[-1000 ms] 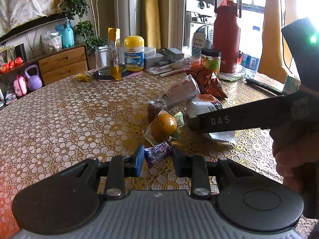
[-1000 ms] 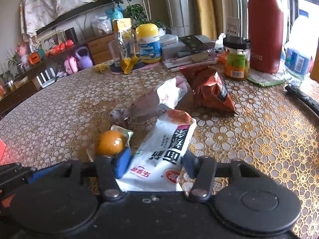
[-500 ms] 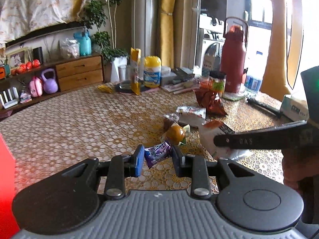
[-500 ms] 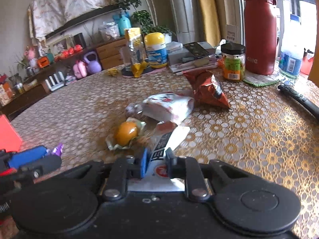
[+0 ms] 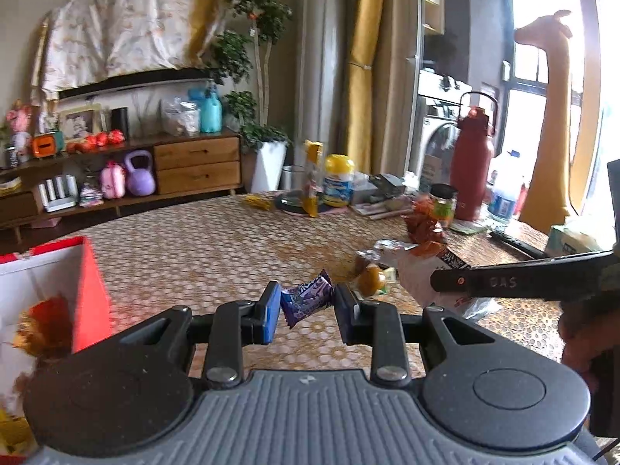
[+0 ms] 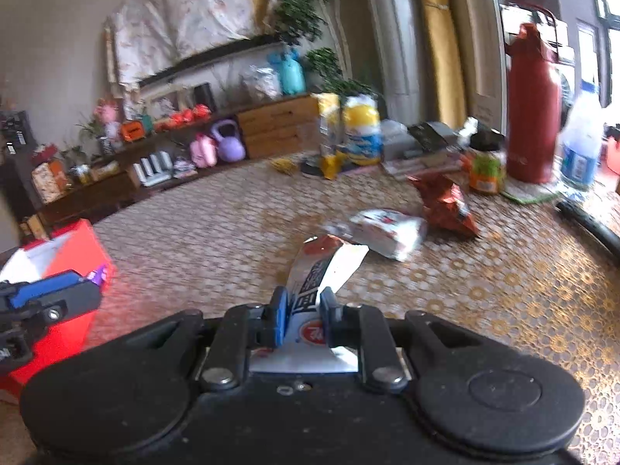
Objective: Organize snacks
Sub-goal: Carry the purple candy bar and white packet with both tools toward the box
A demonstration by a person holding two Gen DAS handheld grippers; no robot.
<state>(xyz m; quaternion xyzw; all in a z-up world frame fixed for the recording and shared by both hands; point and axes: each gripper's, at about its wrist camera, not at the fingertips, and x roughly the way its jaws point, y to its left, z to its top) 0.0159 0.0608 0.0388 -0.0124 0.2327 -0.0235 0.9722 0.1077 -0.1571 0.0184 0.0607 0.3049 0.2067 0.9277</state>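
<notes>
My left gripper (image 5: 308, 296) is shut on a small purple candy wrapper (image 5: 306, 304) and holds it above the table. A red box with white inside (image 5: 91, 283) stands just to its left, with an orange-gold wrapped snack (image 5: 46, 325) in it. My right gripper (image 6: 303, 299) is shut on a white snack packet with black lettering (image 6: 329, 261), which is lifted clear of the table. In the right wrist view the red box (image 6: 79, 246) is at the left, with the left gripper's fingers (image 6: 50, 298) in front of it.
Loose on the patterned tablecloth (image 6: 503, 290) lie a round orange snack (image 5: 370, 279), another white packet (image 6: 387, 228) and a red-brown crisp bag (image 6: 445, 201). At the back stand a red flask (image 6: 531, 116), a jar (image 6: 486, 166), a yellow-lidded tub (image 6: 362, 135) and a water bottle (image 6: 581, 143).
Both grippers have risen and swung left, bringing the red box into view. The right gripper closed on the white packet and lifted it off the table. The left still holds the purple candy.
</notes>
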